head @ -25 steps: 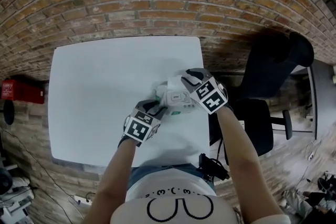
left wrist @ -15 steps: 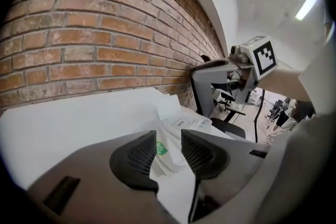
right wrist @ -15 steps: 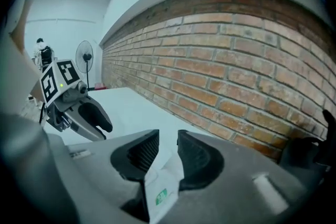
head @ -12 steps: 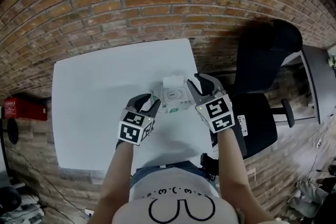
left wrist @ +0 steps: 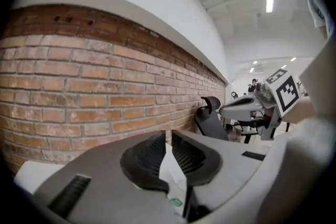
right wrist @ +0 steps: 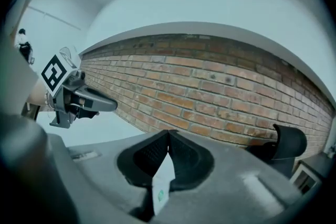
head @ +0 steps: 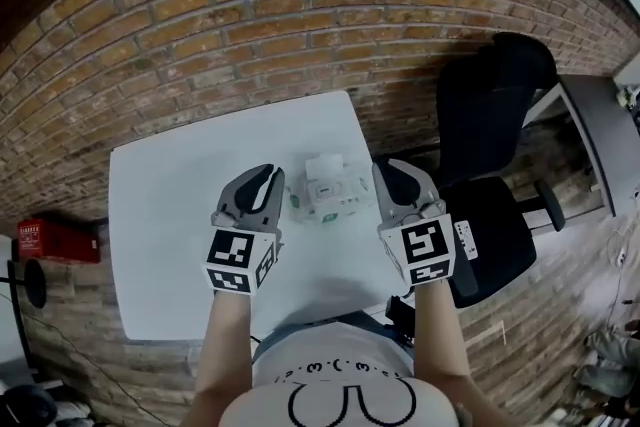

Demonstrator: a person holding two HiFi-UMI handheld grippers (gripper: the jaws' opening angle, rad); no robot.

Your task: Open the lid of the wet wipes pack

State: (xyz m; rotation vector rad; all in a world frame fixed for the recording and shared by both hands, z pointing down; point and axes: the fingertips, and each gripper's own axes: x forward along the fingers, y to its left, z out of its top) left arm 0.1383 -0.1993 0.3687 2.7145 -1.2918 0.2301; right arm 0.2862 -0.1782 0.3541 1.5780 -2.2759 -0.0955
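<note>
White lid (head: 325,165) appears raised on the wet wipes pack (head: 330,200); left gripper (head: 264,172), just closing, is narrowly parted, right gripper (head: 386,167) shut, both empty; unheld, it could spring shut.

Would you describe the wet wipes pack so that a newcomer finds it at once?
Find the white square table by the brick wall. On its side nearest the black office chair lies the wet wipes pack, a small pale packet, the only item resting on the tabletop.
</note>
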